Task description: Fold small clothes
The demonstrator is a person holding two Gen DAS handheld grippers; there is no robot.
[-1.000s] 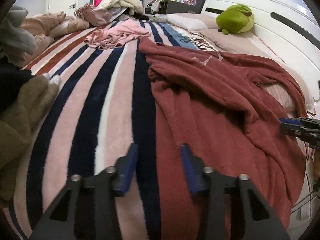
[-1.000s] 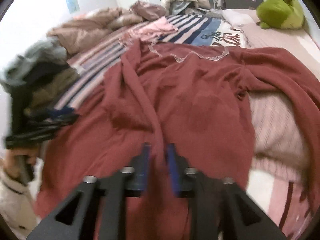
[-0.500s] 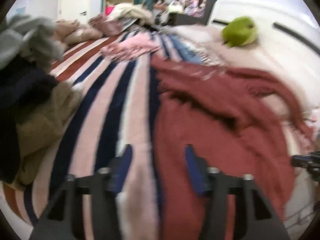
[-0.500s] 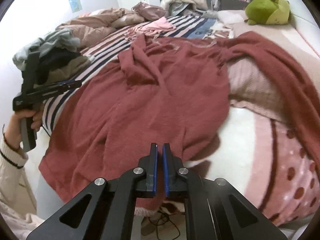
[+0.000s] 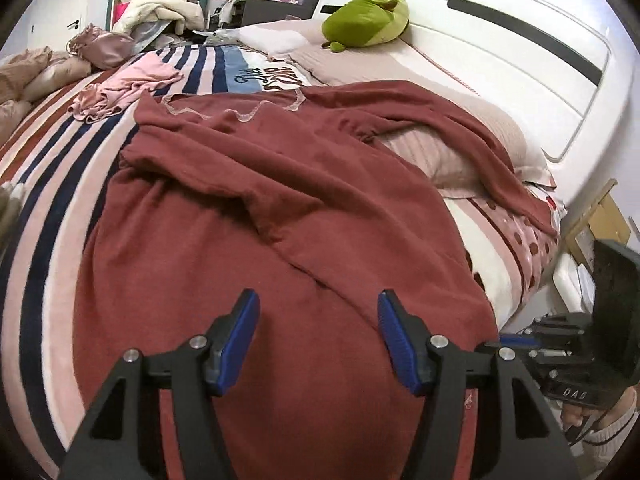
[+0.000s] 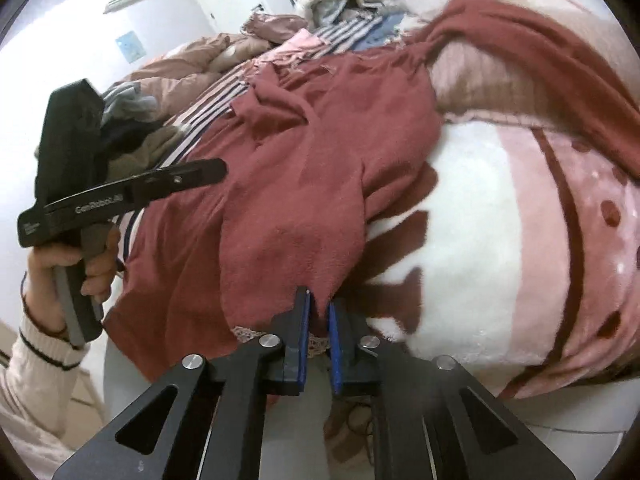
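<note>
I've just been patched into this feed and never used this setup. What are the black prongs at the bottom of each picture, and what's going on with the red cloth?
The prongs are handheld claws; a person holds one in each hand, each with a camera looking along its fingers. In the left wrist view, the left claw hangs open above the red garment, gripping nothing; its jaws have just been opening. In the right wrist view, the right claw is shut on the garment's lace-trimmed hem. The garment is spread on a bed with a striped blanket. A pink garment and a green plush toy lie farther back.
</note>
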